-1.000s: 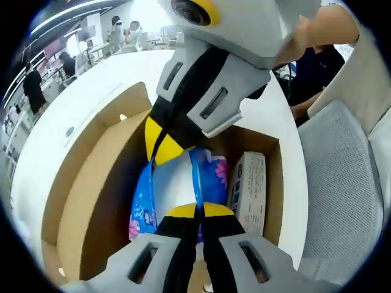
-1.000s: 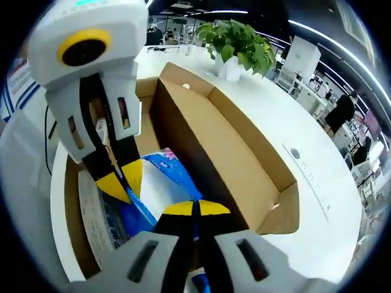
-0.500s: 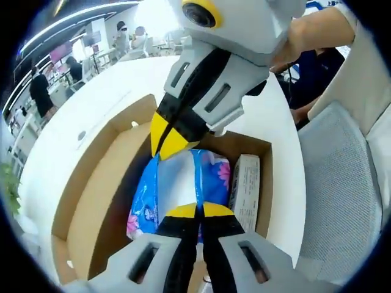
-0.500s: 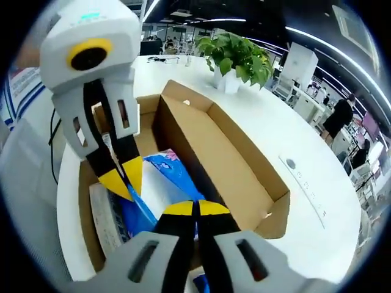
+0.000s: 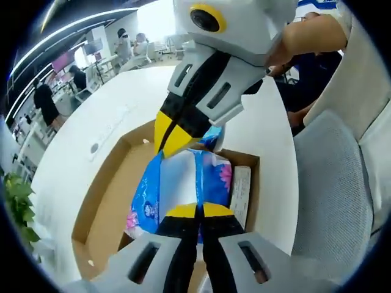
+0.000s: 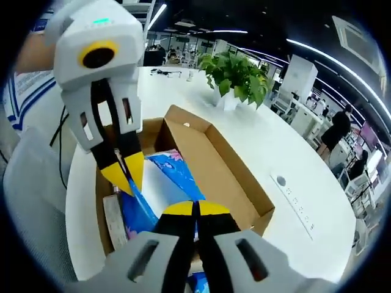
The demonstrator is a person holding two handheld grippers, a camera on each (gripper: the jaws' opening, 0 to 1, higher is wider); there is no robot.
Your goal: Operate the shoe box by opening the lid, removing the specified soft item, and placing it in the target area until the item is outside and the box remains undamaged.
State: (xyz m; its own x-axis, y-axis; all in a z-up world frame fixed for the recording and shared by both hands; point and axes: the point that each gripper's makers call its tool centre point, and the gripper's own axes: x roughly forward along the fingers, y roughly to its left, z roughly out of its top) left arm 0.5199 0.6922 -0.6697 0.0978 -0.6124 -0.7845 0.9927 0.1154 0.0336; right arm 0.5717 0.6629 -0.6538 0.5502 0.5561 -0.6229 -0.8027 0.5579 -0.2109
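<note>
- Above the open shoe box (image 5: pixel 104 213), the left gripper (image 5: pixel 197 212) and right gripper (image 6: pixel 194 209) are each clamping the blue soft pack (image 5: pixel 183 183).
- Placing is remaining.

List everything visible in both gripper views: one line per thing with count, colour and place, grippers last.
Brown cardboard shoe box: one, open, lid folded back, on the white round table.
Blue and white soft plastic pack: one, floral print, gripped at both ends above the box.
White printed carton: one, inside the box beside the pack.
Green potted plant: one, white pot, on the table's far side.
Grey mesh chair: one, beside the table.
People: several, in the background.
Left gripper: jaws shut on the pack.
Right gripper: jaws shut on the pack.
</note>
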